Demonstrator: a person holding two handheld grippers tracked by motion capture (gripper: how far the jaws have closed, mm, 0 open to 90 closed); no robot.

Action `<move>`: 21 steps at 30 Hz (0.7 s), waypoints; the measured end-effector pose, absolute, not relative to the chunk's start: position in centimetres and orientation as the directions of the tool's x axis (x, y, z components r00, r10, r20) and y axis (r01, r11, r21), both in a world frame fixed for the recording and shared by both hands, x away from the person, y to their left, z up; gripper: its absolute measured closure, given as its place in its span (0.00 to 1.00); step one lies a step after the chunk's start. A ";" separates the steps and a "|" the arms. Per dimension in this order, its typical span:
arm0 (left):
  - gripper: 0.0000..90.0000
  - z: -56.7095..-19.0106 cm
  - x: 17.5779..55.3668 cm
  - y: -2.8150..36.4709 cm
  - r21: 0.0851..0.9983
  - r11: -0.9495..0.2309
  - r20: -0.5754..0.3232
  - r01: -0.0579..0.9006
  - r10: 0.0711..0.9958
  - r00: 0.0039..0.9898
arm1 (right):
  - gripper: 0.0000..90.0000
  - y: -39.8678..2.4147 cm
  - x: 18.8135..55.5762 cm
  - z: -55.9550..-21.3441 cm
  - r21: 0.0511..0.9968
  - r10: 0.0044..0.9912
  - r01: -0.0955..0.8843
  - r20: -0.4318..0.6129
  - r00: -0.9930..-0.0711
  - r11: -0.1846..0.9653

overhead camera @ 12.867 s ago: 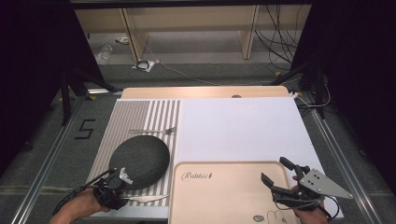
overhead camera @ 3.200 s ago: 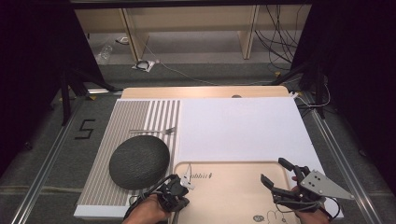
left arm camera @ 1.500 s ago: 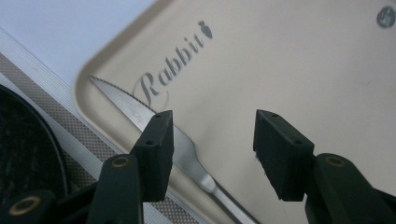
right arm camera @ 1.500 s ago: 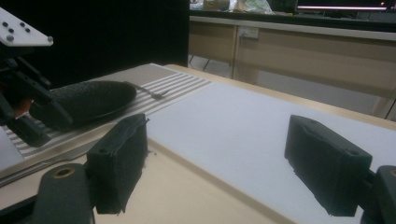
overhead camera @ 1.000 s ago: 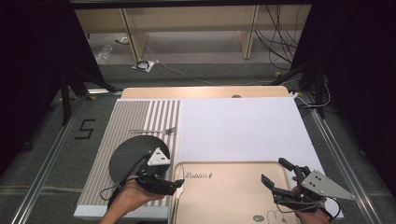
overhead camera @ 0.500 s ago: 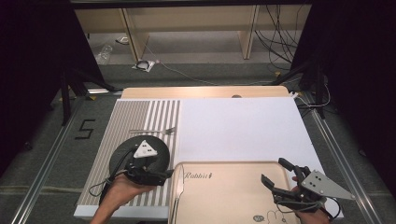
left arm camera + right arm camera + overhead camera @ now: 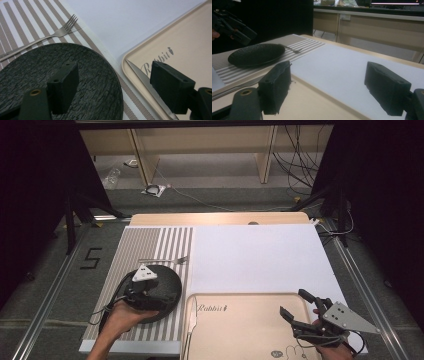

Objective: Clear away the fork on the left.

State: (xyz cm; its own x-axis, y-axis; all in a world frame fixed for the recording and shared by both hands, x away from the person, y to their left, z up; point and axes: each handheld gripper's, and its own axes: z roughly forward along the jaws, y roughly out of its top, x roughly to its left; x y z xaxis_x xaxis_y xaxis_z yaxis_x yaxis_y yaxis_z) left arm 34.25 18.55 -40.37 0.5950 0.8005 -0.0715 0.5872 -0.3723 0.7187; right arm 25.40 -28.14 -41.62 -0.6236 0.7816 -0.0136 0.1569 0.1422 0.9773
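Left gripper [image 7: 150,292], jaws spread and empty, hovers over the dark textured plate [image 7: 162,292] at lower left, apparently between placings; next it likely reaches the fork [image 7: 40,37], judging by its heading.

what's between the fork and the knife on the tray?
The black plate sits between the fork and the knife, on the striped placemat, seen in the left gripper view.
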 end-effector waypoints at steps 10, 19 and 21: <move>0.25 -40.5 36.0 19.7 0.715 -0.357 -0.069 0.600 0.819 0.569 | 0.25 -28.2 25.4 -41.7 0.976 0.785 0.163 -0.012 -0.619 0.143; 0.25 -40.5 37.7 20.4 0.703 -0.342 -0.091 0.624 0.826 0.556 | 0.25 -28.2 25.4 -41.7 0.977 0.784 0.156 -0.016 -0.621 0.144; 0.25 -40.6 38.1 20.5 0.699 -0.344 -0.085 0.627 0.830 0.551 | 0.25 -28.2 25.4 -41.6 0.977 0.787 0.160 -0.014 -0.617 0.143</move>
